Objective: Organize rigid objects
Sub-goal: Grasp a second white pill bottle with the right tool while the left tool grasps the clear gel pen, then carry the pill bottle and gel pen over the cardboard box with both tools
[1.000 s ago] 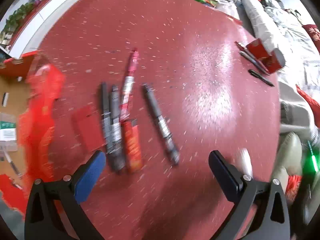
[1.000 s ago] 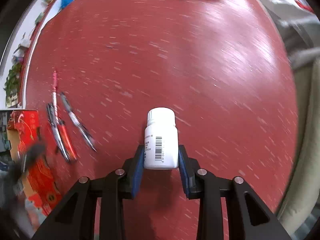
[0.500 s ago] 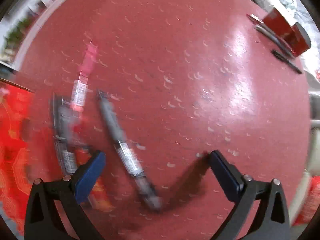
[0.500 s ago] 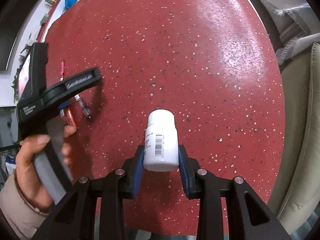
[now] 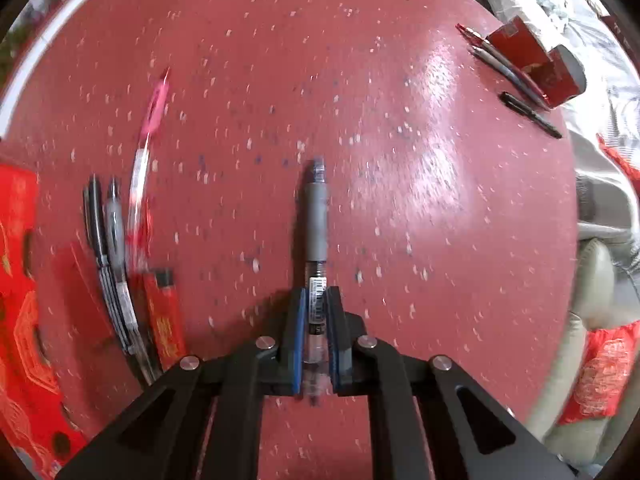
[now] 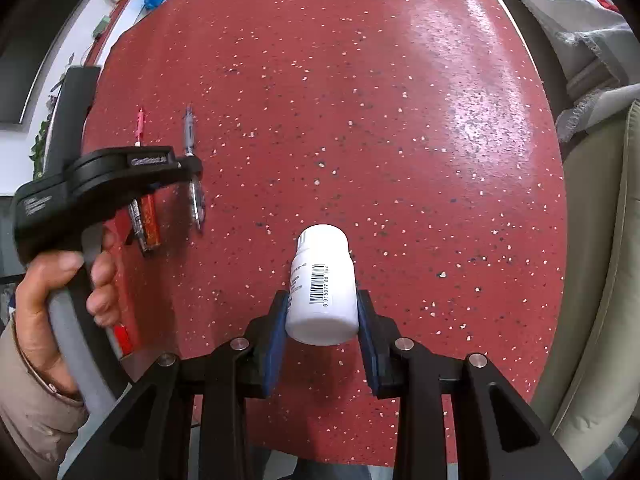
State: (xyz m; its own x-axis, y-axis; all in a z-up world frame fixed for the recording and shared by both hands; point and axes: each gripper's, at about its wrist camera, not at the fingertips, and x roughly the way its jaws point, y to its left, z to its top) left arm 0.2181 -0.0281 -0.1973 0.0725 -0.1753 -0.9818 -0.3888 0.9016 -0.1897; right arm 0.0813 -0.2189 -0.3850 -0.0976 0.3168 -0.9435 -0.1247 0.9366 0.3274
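Left gripper (image 5: 316, 320): jaws clenched on grey-gripped clear-barrel gel pen (image 5: 315, 240), above red speckled table (image 5: 360, 100). Right gripper (image 6: 322, 320): jaws clamped on white plastic pill bottle (image 6: 324, 284). Advice: carry pen level toward pen row (image 5: 112, 248) left of it; lay parallel.

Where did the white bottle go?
The white bottle is squeezed in the right gripper, low in the middle of the right wrist view. It is above the red table, right of the pens by the left gripper.

Speckled red tabletop (image 5: 400, 208), pale cushioned seat (image 6: 600, 264) beside it — rumpled grey-white fabric (image 6: 560, 4) beyond
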